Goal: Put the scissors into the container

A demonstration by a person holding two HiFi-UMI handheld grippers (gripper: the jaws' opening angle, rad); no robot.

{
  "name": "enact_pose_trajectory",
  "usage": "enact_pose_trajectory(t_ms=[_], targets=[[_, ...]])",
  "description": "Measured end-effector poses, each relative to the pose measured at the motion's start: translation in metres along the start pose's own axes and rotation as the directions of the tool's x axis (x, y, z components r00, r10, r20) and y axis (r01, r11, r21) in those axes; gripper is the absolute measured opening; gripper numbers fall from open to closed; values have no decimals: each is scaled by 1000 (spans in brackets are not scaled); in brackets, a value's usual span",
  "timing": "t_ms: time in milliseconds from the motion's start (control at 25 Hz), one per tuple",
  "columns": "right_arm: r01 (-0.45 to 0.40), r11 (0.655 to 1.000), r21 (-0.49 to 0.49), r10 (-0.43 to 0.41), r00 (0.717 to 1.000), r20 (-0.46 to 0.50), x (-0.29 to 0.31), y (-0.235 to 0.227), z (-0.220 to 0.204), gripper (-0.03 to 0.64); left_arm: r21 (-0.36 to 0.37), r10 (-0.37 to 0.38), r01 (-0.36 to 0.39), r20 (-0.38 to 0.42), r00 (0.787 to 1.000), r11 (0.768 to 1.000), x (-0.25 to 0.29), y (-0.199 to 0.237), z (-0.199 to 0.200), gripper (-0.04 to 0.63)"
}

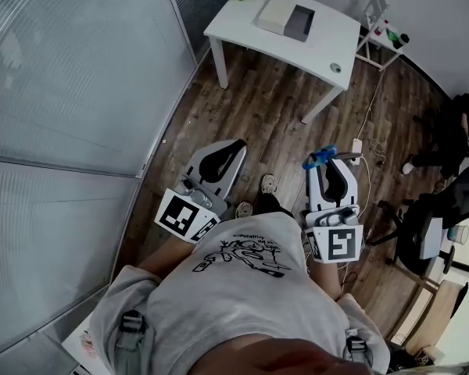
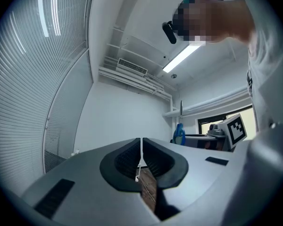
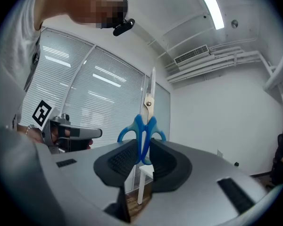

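Grey tee point(image 1: 219, 303), blk print; left gripper point(image 1: 239, 144), right gripper point(image 1: 338, 164): grey, blk pads.

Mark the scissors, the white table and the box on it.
scissors point(image 3: 143, 132): right gripper view, on the blue handles where the two loops meet.
white table point(image 1: 324, 37): head view, on the bare top right of the box.
box point(image 1: 275, 14): head view, on its pale upper face.

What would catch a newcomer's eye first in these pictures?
The blue scissors stand blades up, clamped in the right gripper. The left gripper is shut and empty. Ahead, a white table carries a box.
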State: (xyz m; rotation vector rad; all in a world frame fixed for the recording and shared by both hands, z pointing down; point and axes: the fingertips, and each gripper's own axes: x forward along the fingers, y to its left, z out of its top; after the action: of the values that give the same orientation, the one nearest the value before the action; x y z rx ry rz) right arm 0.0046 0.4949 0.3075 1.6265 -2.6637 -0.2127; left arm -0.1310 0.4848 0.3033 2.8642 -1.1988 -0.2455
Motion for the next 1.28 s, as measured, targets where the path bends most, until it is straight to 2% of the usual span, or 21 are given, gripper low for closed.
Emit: enact_pose_trajectory(t_ms=[360, 680, 920, 1280], targets=[[3, 1000, -2, -4, 1000, -19, 21, -14, -9, 86, -16, 1, -1, -4, 1000, 1000, 20, 17, -7, 31], [5, 1000, -3, -5, 1000, -21, 59, -41, -15, 86, -9, 1, -1, -3, 1000, 1000, 59, 44, -7, 31], [4, 1000, 5, -4, 1000, -29, 91, -73, -22, 86, -3, 46, -46, -3, 999, 999, 96, 79, -8, 31], [-22, 1000, 8, 23, 999, -31, 149, -129, -27, 86, 8, 68, -68, -5, 998, 998, 165, 112, -4, 29]])
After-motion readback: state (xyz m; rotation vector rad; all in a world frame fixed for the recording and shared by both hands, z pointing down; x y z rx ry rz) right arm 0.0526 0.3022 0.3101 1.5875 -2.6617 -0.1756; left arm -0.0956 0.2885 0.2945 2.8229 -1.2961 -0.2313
